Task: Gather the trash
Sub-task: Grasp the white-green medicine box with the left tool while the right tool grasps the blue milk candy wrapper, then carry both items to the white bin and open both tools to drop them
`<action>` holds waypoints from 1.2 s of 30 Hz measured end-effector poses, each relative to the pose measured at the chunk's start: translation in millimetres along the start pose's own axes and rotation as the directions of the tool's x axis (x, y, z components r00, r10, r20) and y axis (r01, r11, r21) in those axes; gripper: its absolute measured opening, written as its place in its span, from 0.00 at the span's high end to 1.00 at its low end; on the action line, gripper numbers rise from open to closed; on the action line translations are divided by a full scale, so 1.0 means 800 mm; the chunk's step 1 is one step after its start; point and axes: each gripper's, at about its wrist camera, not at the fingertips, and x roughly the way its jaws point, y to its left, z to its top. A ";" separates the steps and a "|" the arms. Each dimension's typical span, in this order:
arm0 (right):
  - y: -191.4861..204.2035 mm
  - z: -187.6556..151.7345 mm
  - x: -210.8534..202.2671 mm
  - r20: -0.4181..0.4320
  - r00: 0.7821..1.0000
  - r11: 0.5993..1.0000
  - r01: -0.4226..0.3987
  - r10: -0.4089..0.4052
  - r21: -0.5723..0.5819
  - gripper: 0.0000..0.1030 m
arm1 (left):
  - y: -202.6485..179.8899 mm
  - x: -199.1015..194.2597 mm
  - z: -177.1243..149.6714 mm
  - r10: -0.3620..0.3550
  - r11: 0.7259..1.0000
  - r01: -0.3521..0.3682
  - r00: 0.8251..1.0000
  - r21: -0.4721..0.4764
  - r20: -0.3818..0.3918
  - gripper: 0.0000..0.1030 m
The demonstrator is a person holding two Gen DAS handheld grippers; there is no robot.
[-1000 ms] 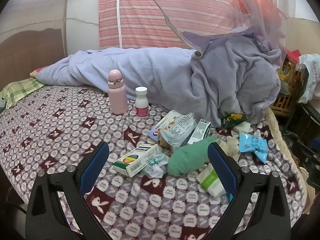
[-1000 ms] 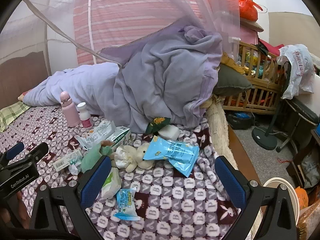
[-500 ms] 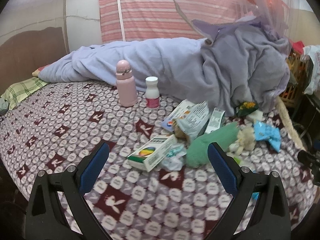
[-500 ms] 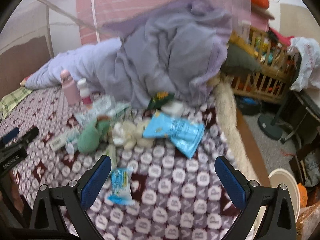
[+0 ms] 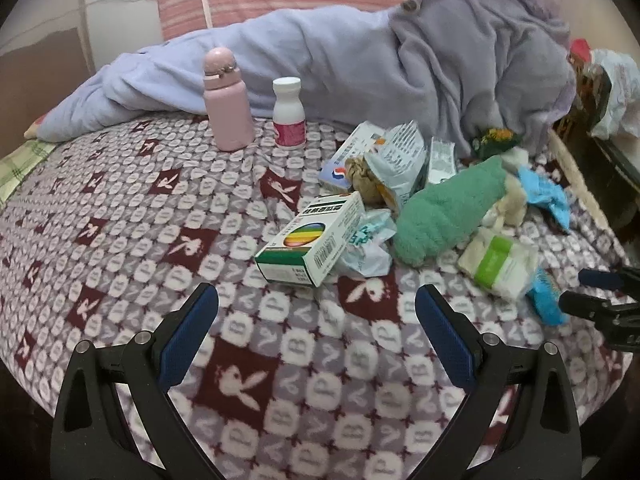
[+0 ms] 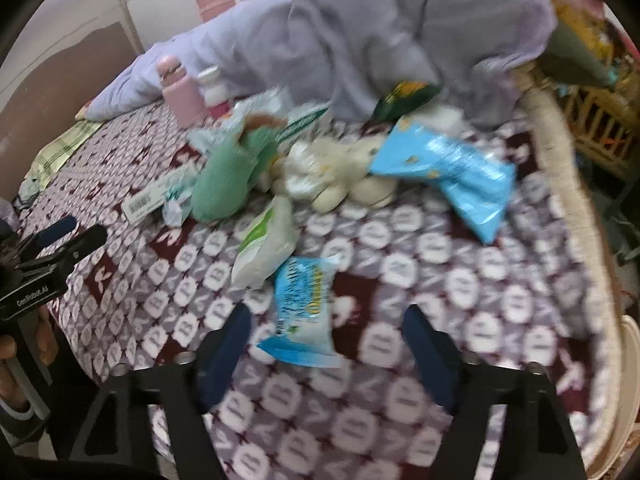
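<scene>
Trash lies in a heap on the patterned bed cover (image 5: 140,248). My left gripper (image 5: 318,318) is open and empty, just short of a white and green medicine box (image 5: 310,240) with a crumpled wrapper (image 5: 368,244) beside it. My right gripper (image 6: 328,332) is open, its jaws either side of the near end of a small blue packet (image 6: 302,304); the view is blurred. A white and green tissue pack (image 6: 266,242) and a large blue bag (image 6: 448,172) lie beyond. The right gripper shows in the left wrist view (image 5: 592,292).
A pink flask (image 5: 228,100) and a white pill bottle (image 5: 289,112) stand at the back. A green plush (image 5: 448,212) and a cream plush (image 6: 340,176) lie among the trash. A lilac quilt (image 5: 360,52) is heaped behind. The bed's right edge (image 6: 576,208) drops to the floor.
Both grippers have moved forward and down toward the bed. The medicine box now sits close before the left gripper, and the small blue packet lies between the right jaws.
</scene>
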 end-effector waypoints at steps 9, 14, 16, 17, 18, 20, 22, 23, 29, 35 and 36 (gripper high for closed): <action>-0.008 -0.003 0.033 -0.027 0.998 0.997 -0.064 0.065 0.037 0.60 | 0.020 0.056 0.038 -0.019 1.000 0.021 0.998 0.023 -0.067 0.04; -0.007 -0.001 0.035 -0.034 0.996 0.997 -0.077 0.077 0.014 0.62 | 0.037 0.096 0.060 -0.081 0.997 0.082 0.985 0.001 -0.153 0.04; -0.007 0.000 0.038 -0.035 0.996 0.996 -0.085 0.085 0.017 0.62 | 0.041 0.110 0.061 -0.111 0.994 0.110 0.974 -0.015 -0.198 0.04; -0.006 0.001 0.039 -0.033 0.995 0.996 -0.088 0.089 0.020 0.63 | 0.043 0.114 0.061 -0.130 0.991 0.128 0.968 -0.024 -0.213 0.05; -0.007 0.001 0.039 -0.031 0.995 0.995 -0.093 0.093 0.023 0.63 | 0.042 0.116 0.059 -0.145 0.989 0.142 0.965 -0.031 -0.216 0.09; -0.008 0.001 0.035 -0.026 0.994 0.994 -0.108 0.109 0.024 0.70 | 0.043 0.120 0.056 -0.197 0.980 0.188 0.950 -0.059 -0.244 0.38; -0.008 -0.001 0.029 -0.021 0.995 0.995 -0.096 0.096 0.014 0.71 | 0.047 0.119 0.053 -0.250 0.967 0.230 0.936 -0.107 -0.249 0.41; -0.007 -0.002 0.025 -0.018 0.996 0.996 -0.087 0.087 0.006 0.71 | 0.047 0.114 0.051 -0.267 0.963 0.246 0.933 -0.114 -0.242 0.43; -0.022 -0.007 -0.018 0.044 0.995 0.996 -0.089 0.088 0.012 0.71 | 0.042 0.055 0.057 -0.286 0.956 0.270 0.946 -0.118 -0.154 0.47; -0.052 -0.013 -0.065 0.124 0.990 0.996 -0.070 0.063 0.049 0.71 | -0.016 -0.006 0.070 -0.354 0.935 0.350 0.931 -0.057 -0.091 0.47; -0.059 -0.015 -0.072 0.131 0.990 0.996 -0.062 0.054 0.058 0.71 | -0.029 -0.009 0.071 -0.363 0.932 0.361 0.928 -0.044 -0.087 0.47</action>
